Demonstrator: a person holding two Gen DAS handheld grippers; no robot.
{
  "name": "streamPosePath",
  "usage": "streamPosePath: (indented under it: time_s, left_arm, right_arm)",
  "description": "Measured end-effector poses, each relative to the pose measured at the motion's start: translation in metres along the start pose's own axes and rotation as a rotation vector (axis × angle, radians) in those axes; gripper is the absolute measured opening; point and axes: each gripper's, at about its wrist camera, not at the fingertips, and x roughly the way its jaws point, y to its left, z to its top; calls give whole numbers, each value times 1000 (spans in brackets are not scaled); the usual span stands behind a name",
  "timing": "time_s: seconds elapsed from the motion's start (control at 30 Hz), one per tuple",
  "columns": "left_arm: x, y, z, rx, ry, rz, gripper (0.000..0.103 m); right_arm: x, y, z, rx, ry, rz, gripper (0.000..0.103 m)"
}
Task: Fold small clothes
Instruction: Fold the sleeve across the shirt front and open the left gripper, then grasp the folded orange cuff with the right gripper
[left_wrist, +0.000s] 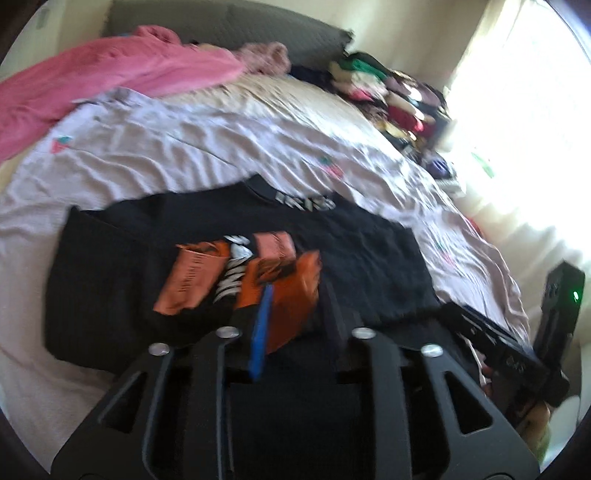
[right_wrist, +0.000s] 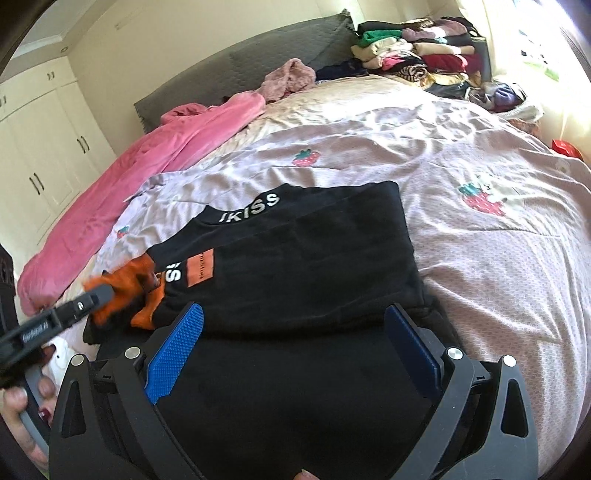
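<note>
We see the black T-shirt (right_wrist: 295, 258) lying partly folded on the pale pink quilted bedspread (right_wrist: 498, 258), filling the centre of both views; its white lettering and orange printed patches sit toward the left in the right wrist view.

The left gripper (left_wrist: 291, 314), at lower centre of its own view, has its fingers a little apart above the orange print, and no cloth is visibly pinched between them. The right gripper (right_wrist: 295, 347), at lower centre of its view, stands spread wide over the near hem, its blue ribbed pads (right_wrist: 177, 350) clear of the cloth.

Risks, as we judge them: the soft, limp knit may slide on the smooth bedspread, so a pinch that catches only the top layer could drag the fold open; the wrinkled cover beneath could also be caught with the shirt.

A fleecy pink blanket (right_wrist: 147, 158) lies at left, and a stack of folded clothes (right_wrist: 417, 51) at upper right.
</note>
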Motion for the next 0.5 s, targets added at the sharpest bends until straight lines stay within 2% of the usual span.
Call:
streamPosePath:
  time_s: [0.07, 0.13, 0.27, 0.33, 0.4, 0.5]
  left_arm:
    - [0, -3, -2, 14, -2, 4, 25]
    - [-1, -1, -3, 38, -17, 54, 39]
    - [-4, 12, -4, 46, -36, 125, 44]
    - [-10, 23, -1, 44, -57, 172, 55]
    - [-16, 34, 5, 34, -80, 220, 59]
    - [-27, 52, 11, 23, -115, 298, 71]
  right_arm:
    - [4, 0, -2, 2, 11, 9, 98]
    - [9, 4, -4, -3, 29, 16, 98]
    - [23, 27, -13, -60, 71, 35, 98]
    - [31, 44, -19, -90, 103, 77, 98]
    - [38, 60, -24, -113, 130, 116, 98]
    - [49, 87, -32, -153, 173, 165, 98]
